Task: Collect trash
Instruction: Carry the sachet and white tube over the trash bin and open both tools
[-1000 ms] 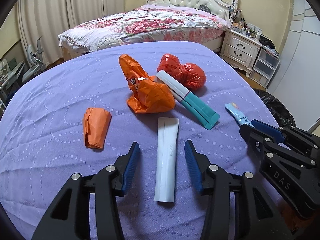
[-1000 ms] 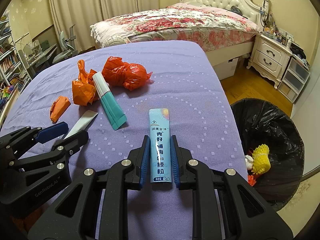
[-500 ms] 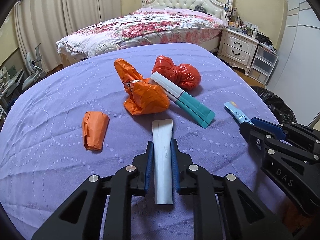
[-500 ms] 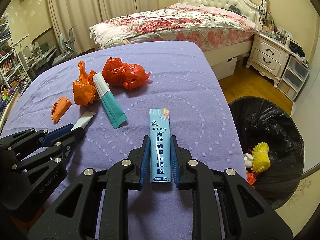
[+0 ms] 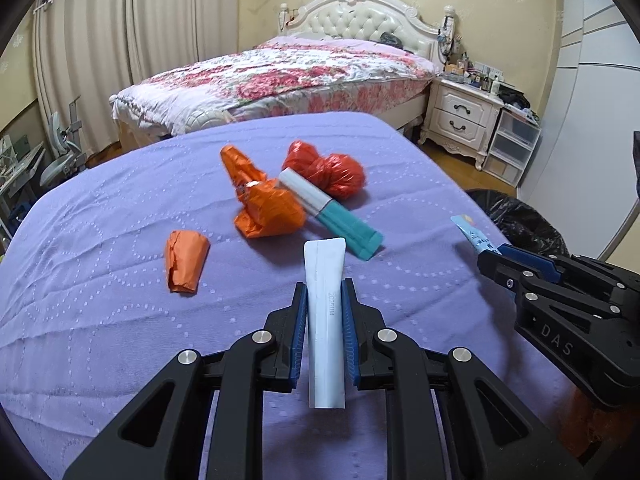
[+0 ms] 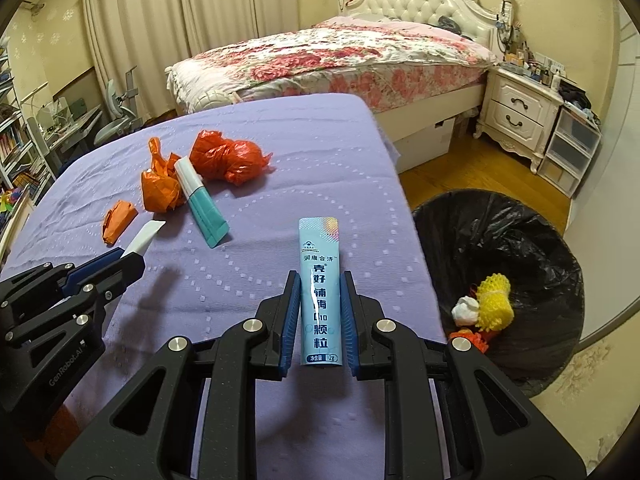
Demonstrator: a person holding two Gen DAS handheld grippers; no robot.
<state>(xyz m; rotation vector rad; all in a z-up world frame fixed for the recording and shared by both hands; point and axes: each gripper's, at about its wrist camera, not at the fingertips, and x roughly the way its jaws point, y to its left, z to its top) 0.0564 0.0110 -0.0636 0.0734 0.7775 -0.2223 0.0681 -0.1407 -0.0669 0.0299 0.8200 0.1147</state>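
My left gripper (image 5: 324,292) is shut on a white sachet (image 5: 325,332), held a little above the purple cloth (image 5: 100,280). My right gripper (image 6: 319,284) is shut on a light blue sachet (image 6: 320,288) and also shows at the right of the left wrist view (image 5: 490,254). Left on the cloth are a teal and white tube (image 5: 332,216), a crumpled orange bag (image 5: 264,208), a red bag (image 5: 328,168) and a small orange wrapper (image 5: 186,260). A black-lined bin (image 6: 500,280) stands on the floor right of the table.
The bin holds a yellow net (image 6: 494,300) and a white scrap (image 6: 464,310). Beyond the table stand a floral bed (image 6: 340,60), a white nightstand (image 6: 516,116) and plastic drawers (image 6: 572,152). The table's right edge (image 6: 416,232) runs close to the bin.
My left gripper closed on the white sachet and lifted it off the cloth. My right gripper, still shut on the blue sachet, rose slightly. The trash on the cloth stayed put.
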